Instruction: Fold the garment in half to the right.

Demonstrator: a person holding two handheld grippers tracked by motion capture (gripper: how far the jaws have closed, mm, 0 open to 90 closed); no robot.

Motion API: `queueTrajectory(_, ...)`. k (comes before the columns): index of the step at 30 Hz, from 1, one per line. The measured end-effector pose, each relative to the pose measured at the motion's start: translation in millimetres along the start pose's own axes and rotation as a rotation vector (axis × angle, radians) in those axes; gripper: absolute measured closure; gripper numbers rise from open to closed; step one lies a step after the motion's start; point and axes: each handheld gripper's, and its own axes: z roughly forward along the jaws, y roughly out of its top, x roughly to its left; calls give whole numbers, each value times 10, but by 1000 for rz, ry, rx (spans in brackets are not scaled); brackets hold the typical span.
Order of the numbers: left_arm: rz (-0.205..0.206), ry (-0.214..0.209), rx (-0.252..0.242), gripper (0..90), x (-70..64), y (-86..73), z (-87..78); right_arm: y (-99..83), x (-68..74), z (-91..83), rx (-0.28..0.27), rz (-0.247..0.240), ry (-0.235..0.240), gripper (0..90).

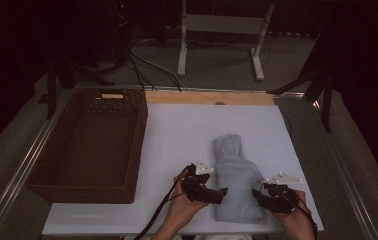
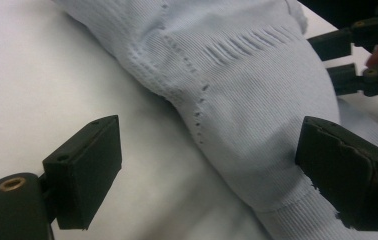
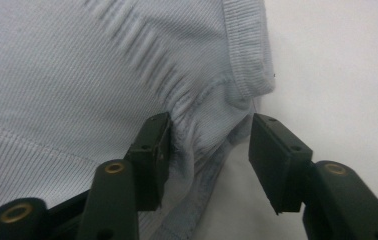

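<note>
Pale-blue knit garment (image 1: 237,175) lies btwn left gripper (image 1: 223,192) & right gripper (image 1: 255,193).

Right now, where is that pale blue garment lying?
In the high view, the folded garment lies on the white table, right of the wicker basket, between the left gripper and right gripper.

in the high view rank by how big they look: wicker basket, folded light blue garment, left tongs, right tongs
1. wicker basket, clearly largest.
2. folded light blue garment.
3. left tongs and right tongs: they look about alike, so no ranking between them.
</note>
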Motion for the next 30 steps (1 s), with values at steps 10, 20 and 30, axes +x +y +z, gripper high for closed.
queueTrajectory(10,-1,-56,51,176,-106,-39,169,7,-1,31,26,2,-2,653)
queueTrajectory(20,28,-76,73,446,-174,-28,207,25,17,32,33,-1,27,812)
queueTrajectory(30,66,-46,74,720,-230,7,199,58,23,55,31,5,31,837)
